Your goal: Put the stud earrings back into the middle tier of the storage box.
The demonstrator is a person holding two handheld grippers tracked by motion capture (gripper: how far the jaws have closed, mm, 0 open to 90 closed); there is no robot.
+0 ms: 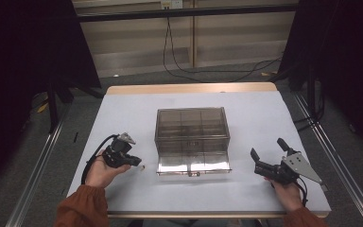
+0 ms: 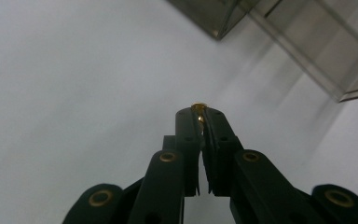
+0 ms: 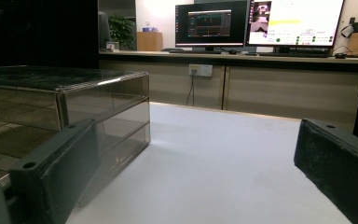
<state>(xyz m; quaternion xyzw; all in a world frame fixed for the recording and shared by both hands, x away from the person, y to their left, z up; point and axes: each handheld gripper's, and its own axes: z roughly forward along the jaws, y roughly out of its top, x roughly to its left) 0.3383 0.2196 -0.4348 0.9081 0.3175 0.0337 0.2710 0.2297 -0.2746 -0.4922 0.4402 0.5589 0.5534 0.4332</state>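
Left gripper view showed the small brass screw (image 2: 199, 108) pinched at the very tip of the left gripper (image 2: 199, 115), a little right of the frame's centre. Its rounded golden head sat just above the black jaw ends, and a thin sliver of its shank ran down the narrow seam between them. The two jaws stood pressed together on it, with no more than a slit of light lower down between the pads. Behind it lay the pale tabletop (image 2: 74, 70), blurred, and in the upper right corner of that frame were the lower edges of the smoky clear drawer box (image 2: 303, 51).

High view placed the same gripper (image 1: 139, 164) in the lower left of the frame, held in the person's left hand (image 1: 102, 171), with a tiny pale speck of the screw (image 1: 142, 167) at the jaw tip, over the white table (image 1: 123, 109) and just left of the box's pulled-out bottom drawer (image 1: 194, 166). The drawer box (image 1: 192, 127) stood at the middle of the frame.

The right gripper (image 1: 256, 161) rested at the lower right in the right hand (image 1: 288, 191), its jaws spread apart and holding nothing. In the right gripper view the two black fingers (image 3: 56, 172) stood wide at the bottom corners, with the box (image 3: 65, 107) on the left.
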